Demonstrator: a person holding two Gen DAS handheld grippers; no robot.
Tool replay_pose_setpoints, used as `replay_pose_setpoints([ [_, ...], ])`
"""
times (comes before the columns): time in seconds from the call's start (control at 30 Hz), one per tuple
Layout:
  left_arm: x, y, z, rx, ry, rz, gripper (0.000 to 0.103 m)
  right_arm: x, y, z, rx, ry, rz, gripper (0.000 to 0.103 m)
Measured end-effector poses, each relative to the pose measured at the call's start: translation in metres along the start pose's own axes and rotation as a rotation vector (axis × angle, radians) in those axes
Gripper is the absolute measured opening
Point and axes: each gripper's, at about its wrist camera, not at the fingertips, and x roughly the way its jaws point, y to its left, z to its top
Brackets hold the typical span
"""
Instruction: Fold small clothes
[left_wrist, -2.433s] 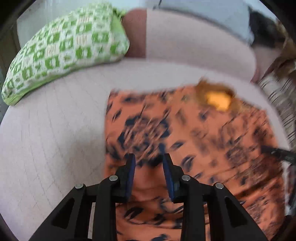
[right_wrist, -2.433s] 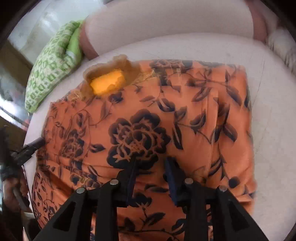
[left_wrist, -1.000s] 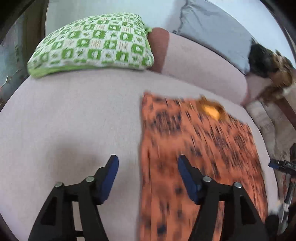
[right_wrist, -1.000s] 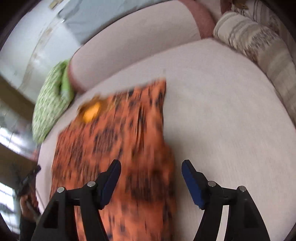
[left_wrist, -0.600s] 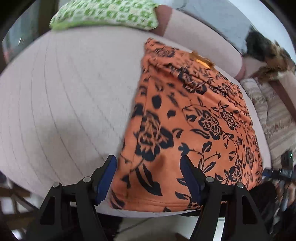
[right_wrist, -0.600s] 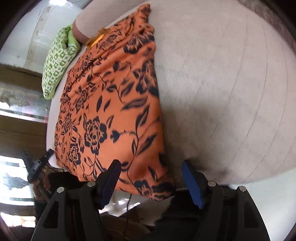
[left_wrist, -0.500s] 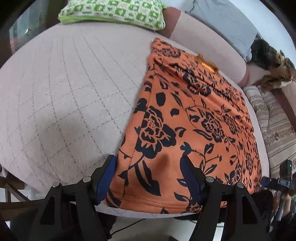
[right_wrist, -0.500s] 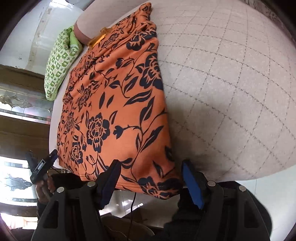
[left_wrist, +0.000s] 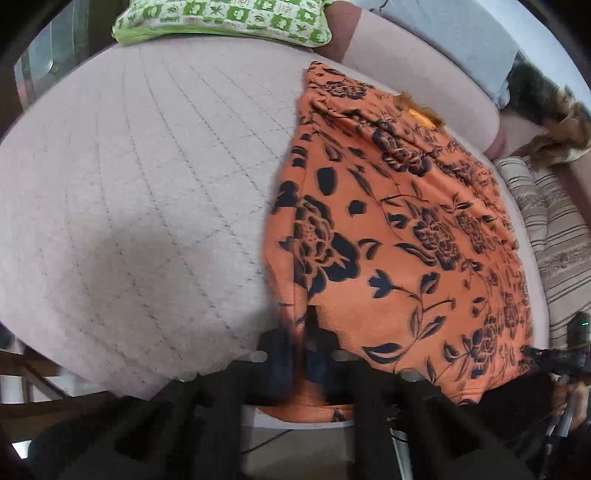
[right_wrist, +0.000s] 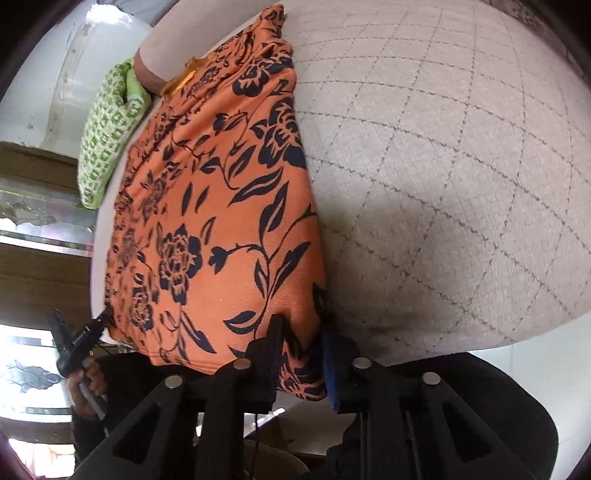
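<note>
Both hand-held grippers have closed since half a second ago: left hand-held gripper (left_wrist: 301, 345) and right hand-held gripper (right_wrist: 301, 347) each clamp a near corner of the orange floral garment (left_wrist: 399, 229), whose long axis runs straight away toward the sofa backrest (left_wrist: 417, 70).

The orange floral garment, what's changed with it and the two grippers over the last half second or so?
Both grippers closed from open onto the near hem of the orange floral garment: the left gripper at its left corner, the right gripper at its right. The garment stays flat on the quilted cushion.
</note>
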Motion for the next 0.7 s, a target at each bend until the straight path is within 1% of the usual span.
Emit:
replay_pose_setpoints([
  [0.03, -0.004, 0.005, 0.001, -0.03, -0.008, -0.022, 0.004, -0.001, -0.004, 0.0, 0.043, -0.003, 0.019, 0.007],
  [0.1, -0.024, 0.013, -0.003, -0.083, -0.052, -0.061, 0.004, -0.01, -0.009, -0.003, 0.104, -0.041, 0.09, 0.007],
  [0.17, -0.047, 0.016, -0.013, -0.077, -0.086, -0.078, 0.004, -0.026, -0.007, -0.013, 0.117, -0.084, 0.16, 0.006],
  [0.2, -0.054, 0.017, -0.018, -0.074, -0.094, -0.075, 0.004, -0.035, -0.004, -0.02, 0.104, -0.1, 0.172, 0.006],
  [0.23, -0.058, 0.019, -0.023, -0.072, -0.089, -0.073, 0.004, -0.045, -0.003, -0.028, 0.09, -0.115, 0.18, 0.003],
  [0.27, -0.056, 0.021, -0.026, -0.066, -0.069, -0.059, 0.004, -0.051, -0.003, -0.033, 0.086, -0.123, 0.18, 0.003],
  [0.33, -0.041, 0.03, -0.024, -0.077, -0.027, -0.016, 0.004, -0.053, -0.009, -0.036, 0.08, -0.117, 0.132, 0.003],
  [0.37, -0.031, 0.033, -0.021, -0.097, 0.005, -0.015, 0.004, -0.047, -0.012, -0.032, 0.072, -0.101, 0.105, 0.003],
  [0.43, -0.026, 0.029, -0.012, -0.11, 0.006, -0.014, 0.005, -0.039, -0.013, -0.023, 0.079, -0.089, 0.147, 0.008],
  [0.47, -0.028, 0.026, -0.01, -0.108, -0.006, -0.013, 0.008, -0.039, -0.012, -0.018, 0.085, -0.099, 0.166, 0.008],
  [0.5, -0.03, 0.023, -0.009, -0.098, -0.015, -0.02, 0.022, -0.041, -0.008, -0.014, 0.079, -0.114, 0.186, 0.009],
  [0.53, -0.032, 0.021, -0.009, -0.09, -0.021, -0.028, 0.031, -0.043, -0.005, -0.013, 0.069, -0.12, 0.176, 0.02],
  [0.57, -0.033, 0.019, -0.009, -0.079, -0.028, -0.024, 0.047, -0.044, 0.001, -0.013, 0.06, -0.125, 0.155, 0.028],
  [0.6, -0.033, 0.017, -0.009, -0.071, -0.032, -0.009, 0.056, -0.046, 0.003, -0.013, 0.047, -0.133, 0.119, 0.052],
  [0.63, -0.032, 0.015, -0.01, -0.064, -0.032, 0.007, 0.058, -0.046, 0.005, -0.013, 0.041, -0.135, 0.083, 0.074],
  [0.67, -0.031, 0.017, -0.01, -0.062, -0.026, 0.008, 0.059, -0.046, 0.007, -0.014, 0.036, -0.139, 0.044, 0.076],
  [0.7, -0.027, 0.018, -0.01, -0.061, -0.014, 0.005, 0.059, -0.045, 0.007, -0.014, 0.028, -0.142, 0.021, 0.076],
])
